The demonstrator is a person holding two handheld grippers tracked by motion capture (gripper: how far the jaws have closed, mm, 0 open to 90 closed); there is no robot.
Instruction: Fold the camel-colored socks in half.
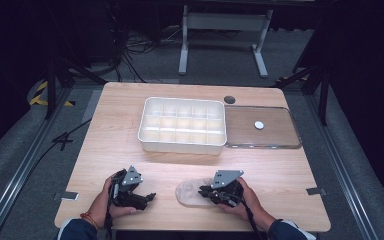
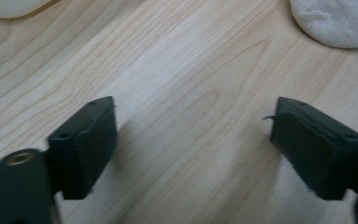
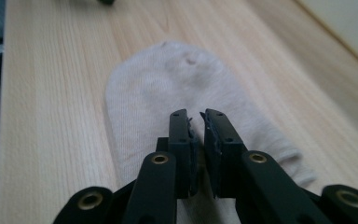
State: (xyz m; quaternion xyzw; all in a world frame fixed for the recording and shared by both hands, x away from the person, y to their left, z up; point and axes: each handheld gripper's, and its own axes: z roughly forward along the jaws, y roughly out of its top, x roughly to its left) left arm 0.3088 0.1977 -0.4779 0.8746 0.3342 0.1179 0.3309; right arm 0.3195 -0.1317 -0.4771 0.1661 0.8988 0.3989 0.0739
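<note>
A pale, flat sock [image 1: 186, 194] lies on the wooden table near the front edge, its toe pointing left. My right gripper [image 1: 203, 191] rests on its right part. In the right gripper view the sock [image 3: 168, 79] stretches away from the jaws, and the right gripper [image 3: 196, 116] is shut on the fabric with only a thin slit between the pads. My left gripper [image 1: 148, 197] sits to the left of the sock, apart from it. In its own view the left gripper [image 2: 193, 140] stands open over bare wood, with the sock's toe [image 2: 340, 23] at the upper right.
A white box [image 1: 180, 146] divided into several compartments stands at the middle of the table. A clear lid [image 1: 280, 137] lies flat to its right with a small white disc [image 1: 259, 125] on it. A dark round hole [image 1: 229, 99] is behind them.
</note>
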